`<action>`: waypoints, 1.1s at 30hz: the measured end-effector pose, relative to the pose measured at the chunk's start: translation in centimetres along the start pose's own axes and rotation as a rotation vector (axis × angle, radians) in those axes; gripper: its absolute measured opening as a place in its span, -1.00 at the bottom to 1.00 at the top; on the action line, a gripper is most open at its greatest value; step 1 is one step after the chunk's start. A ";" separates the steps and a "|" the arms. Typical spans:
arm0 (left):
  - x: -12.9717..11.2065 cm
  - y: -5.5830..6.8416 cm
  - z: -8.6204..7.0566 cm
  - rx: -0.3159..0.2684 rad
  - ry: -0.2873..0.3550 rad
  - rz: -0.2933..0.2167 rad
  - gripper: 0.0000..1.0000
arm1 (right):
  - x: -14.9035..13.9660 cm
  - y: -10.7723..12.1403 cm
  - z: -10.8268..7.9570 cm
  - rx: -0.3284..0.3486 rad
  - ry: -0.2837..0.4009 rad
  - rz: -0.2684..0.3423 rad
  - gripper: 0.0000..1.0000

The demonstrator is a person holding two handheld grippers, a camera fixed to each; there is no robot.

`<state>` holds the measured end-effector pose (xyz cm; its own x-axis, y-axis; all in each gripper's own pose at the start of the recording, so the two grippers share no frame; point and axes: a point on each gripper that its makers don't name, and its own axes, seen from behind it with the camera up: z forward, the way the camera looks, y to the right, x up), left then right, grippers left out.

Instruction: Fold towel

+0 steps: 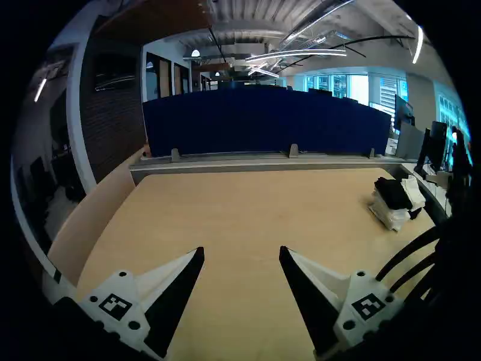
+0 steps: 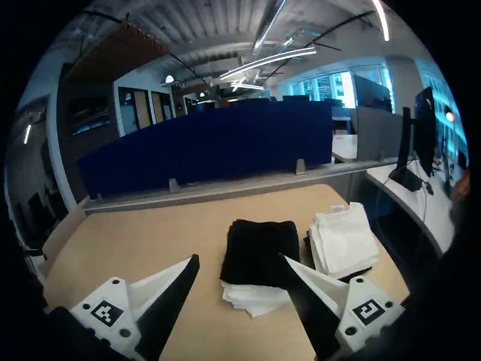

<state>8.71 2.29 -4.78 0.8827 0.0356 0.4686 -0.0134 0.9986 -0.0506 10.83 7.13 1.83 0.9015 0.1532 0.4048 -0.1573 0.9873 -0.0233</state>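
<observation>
The left gripper [image 1: 240, 249] is hovering with its fingers spread apart over the wooden table [image 1: 240, 198], the stacked towels [image 1: 397, 201] sitting at its far right. The right gripper [image 2: 240, 259] is gaping too, facing a black towel [image 2: 261, 249], with a white pile [image 2: 344, 240] just beside it.

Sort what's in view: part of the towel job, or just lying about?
Job: black towels, white towels beside them, table, left tongs, right tongs (both open).
Lying about: blue partition, monitor, side desk.
</observation>
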 end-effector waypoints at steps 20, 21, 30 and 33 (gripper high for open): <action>1.7 -1.9 -1.8 -0.041 0.087 -0.004 0.85 | 1.9 -5.6 -9.7 0.008 0.206 0.171 1.00; 1.8 -2.1 -1.9 -0.040 0.092 -0.004 0.85 | 2.1 -5.8 -9.9 0.009 0.215 0.169 1.00; 2.6 -4.1 -2.7 -0.024 0.147 -0.035 0.85 | 2.3 -6.2 -10.4 -0.008 0.228 0.098 1.00; 3.4 -5.1 -2.6 -0.008 0.182 -0.046 0.85 | 2.4 -6.9 -10.2 0.006 0.234 0.064 1.00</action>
<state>13.03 -2.78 -5.22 0.9527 -0.0181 0.3034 0.0318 0.9987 -0.0402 18.14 1.14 -6.36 0.9582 0.2221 0.1802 -0.2191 0.9750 -0.0363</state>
